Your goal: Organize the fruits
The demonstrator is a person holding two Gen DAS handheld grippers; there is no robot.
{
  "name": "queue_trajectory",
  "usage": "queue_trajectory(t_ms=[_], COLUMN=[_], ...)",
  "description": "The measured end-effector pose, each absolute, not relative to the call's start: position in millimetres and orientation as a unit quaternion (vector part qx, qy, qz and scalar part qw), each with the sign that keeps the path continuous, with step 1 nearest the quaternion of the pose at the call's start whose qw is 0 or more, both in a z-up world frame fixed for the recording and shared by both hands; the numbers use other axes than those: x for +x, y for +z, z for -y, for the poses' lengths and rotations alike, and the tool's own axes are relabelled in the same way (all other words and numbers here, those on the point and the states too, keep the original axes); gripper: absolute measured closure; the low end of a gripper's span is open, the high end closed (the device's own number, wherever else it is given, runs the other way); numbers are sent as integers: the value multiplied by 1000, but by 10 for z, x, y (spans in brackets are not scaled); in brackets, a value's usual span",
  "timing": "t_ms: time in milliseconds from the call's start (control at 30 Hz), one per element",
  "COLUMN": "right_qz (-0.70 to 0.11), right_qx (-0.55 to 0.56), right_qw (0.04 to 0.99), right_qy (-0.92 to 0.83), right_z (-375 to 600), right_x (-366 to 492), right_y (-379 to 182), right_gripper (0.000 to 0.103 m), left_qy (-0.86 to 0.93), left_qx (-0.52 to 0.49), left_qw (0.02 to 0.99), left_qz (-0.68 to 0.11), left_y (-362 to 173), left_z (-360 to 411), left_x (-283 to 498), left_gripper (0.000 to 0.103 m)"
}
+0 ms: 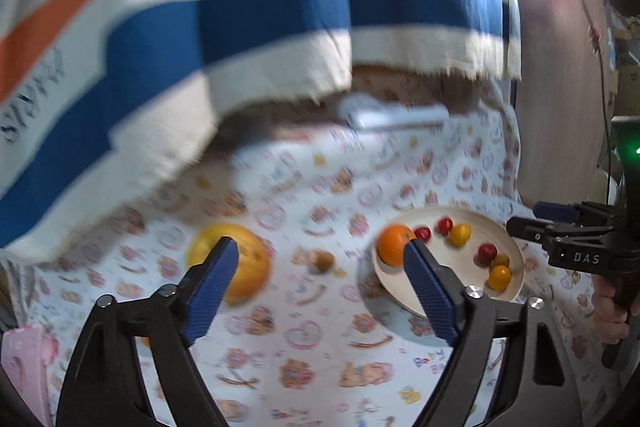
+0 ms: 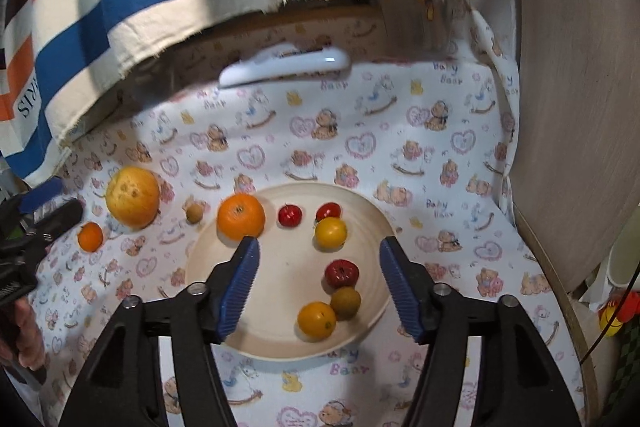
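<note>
left gripper (image 1: 320,259) gapes empty, finger hiding part of the orange (image 1: 394,245); right gripper (image 2: 318,259) likewise wide.

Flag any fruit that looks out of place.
Three sit on the cloth, off the plate: the big yellow fruit, a small orange and a small brown fruit. The large orange perches on the plate's rim.

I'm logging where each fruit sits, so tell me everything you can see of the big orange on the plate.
The big orange is round, bright and smooth-skinned, with a small dark stem mark facing up. It looks whole and unpeeled. It rests on the far left rim of the cream plate, partly overhanging the edge. It is the largest fruit there and touches no other. In the left wrist view it shows at the plate's left end. No tongs touch it.
</note>
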State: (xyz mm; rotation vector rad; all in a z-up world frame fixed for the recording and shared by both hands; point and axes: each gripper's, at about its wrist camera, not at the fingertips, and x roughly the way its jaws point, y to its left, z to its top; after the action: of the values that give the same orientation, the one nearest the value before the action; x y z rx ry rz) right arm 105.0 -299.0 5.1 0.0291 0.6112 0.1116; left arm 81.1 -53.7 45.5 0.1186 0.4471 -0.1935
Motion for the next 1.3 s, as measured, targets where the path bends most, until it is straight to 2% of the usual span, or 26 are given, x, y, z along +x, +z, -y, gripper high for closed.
queue_trajectory(t_ms=[67,133,200,433,600,867,1100,1133,1300], right_qz=[-287,-267,-251,-240,-222,-219,-228,-234,-243], right_qx=[14,5,-5,-22,-36,-60,-67,-67,-52], right_qw=[957,964,968,971,974,974,971,969,967], right_qy=[38,13,-8,-8,4,27,35,34,46], right_z=[2995,3001,3006,2957,2864,2675,2540,2516,2439], right_x=[1026,1002,992,990,920,863,909,923,951], right_y=[60,72,80,36,45,11,-34,-40,32], right_gripper=[29,26,13,13,13,13,12,12,12], left_qy=[-88,-78,-58,-42,-20,5,15,16,31], left_qx=[55,47,43,-9,6,-8,-28,-30,-32], left_qw=[975,982,988,989,990,976,944,942,943], left_qz=[-194,-167,-138,-141,-138,-218,-329,-334,-330], left_y=[527,582,614,590,642,528,-56,-106,-219], left_z=[429,319,207,-185,-285,-515,-689,-706,-815], left_x=[702,611,523,547,519,755,1175,1196,1257], left_gripper=[1,0,0,0,0,0,2,5,5])
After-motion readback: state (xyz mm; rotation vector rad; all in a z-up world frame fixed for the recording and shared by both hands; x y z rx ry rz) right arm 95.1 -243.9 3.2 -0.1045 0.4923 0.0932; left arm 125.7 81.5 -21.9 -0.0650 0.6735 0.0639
